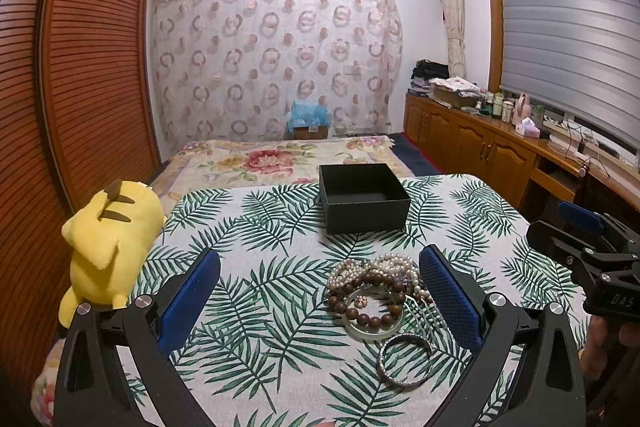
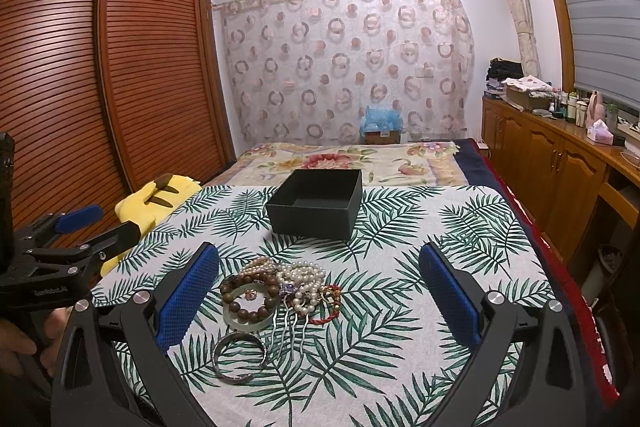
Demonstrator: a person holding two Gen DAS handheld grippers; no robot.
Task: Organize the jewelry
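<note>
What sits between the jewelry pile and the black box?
Nothing but bare leaf-print cloth. Both views show an open strip of it between the jewelry pile and the black box.
</note>
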